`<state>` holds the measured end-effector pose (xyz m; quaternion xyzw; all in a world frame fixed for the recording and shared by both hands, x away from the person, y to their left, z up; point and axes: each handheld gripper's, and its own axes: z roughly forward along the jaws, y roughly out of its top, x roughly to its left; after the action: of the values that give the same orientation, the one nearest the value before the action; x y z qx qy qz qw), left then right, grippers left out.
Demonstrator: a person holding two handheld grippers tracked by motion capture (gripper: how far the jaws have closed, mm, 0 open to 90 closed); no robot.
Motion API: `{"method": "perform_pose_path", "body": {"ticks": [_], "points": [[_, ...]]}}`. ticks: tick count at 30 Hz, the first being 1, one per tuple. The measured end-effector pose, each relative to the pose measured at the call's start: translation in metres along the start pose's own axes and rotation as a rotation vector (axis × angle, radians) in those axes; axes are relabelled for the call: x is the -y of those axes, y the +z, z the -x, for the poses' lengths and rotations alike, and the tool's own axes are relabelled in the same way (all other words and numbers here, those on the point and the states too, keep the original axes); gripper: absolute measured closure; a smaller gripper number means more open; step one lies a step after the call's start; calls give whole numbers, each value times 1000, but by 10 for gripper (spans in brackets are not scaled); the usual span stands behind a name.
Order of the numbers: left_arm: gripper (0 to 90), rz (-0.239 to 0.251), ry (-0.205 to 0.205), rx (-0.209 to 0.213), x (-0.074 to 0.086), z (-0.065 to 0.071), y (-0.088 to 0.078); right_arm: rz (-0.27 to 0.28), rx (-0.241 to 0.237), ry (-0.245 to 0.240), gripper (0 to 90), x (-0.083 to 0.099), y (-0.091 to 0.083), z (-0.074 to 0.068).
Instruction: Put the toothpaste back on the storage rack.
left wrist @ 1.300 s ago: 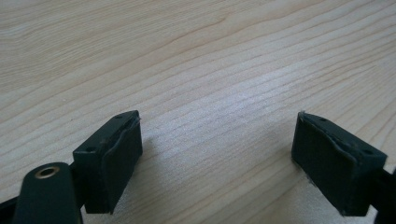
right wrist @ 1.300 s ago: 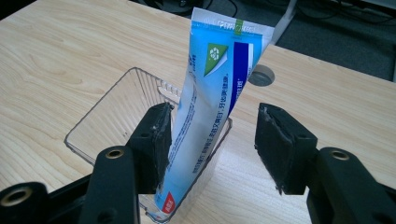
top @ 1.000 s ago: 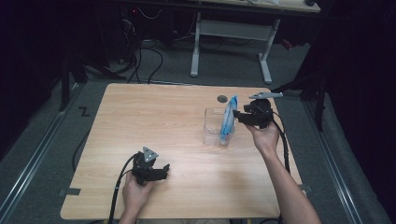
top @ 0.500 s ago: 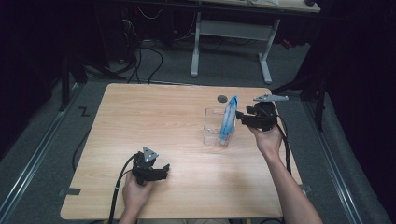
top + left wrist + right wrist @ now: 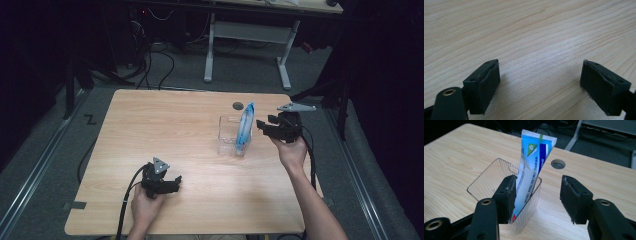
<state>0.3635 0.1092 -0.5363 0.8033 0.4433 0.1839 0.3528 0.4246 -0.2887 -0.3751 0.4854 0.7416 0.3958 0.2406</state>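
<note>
Tabletop of pale wood carries a clear box near its right edge. A blue and white tube stands tilted inside the box, leaning on its right wall. The right hand-held gripper has pulled back a little from the tube, jaws apart and empty, so the tube looks dropped off. The left hand-held gripper rests near the front edge, jaws apart and empty too.
</note>
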Motion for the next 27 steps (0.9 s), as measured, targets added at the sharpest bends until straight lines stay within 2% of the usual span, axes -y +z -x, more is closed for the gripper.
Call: {"method": "perform_pose_path", "body": {"ticks": [10,27], "points": [[168,0,-2,-2,0,0,0,24,0,43,475,16,-11,11],[168,0,-2,-2,0,0,0,15,36,68,484,36,-28,26]]}}
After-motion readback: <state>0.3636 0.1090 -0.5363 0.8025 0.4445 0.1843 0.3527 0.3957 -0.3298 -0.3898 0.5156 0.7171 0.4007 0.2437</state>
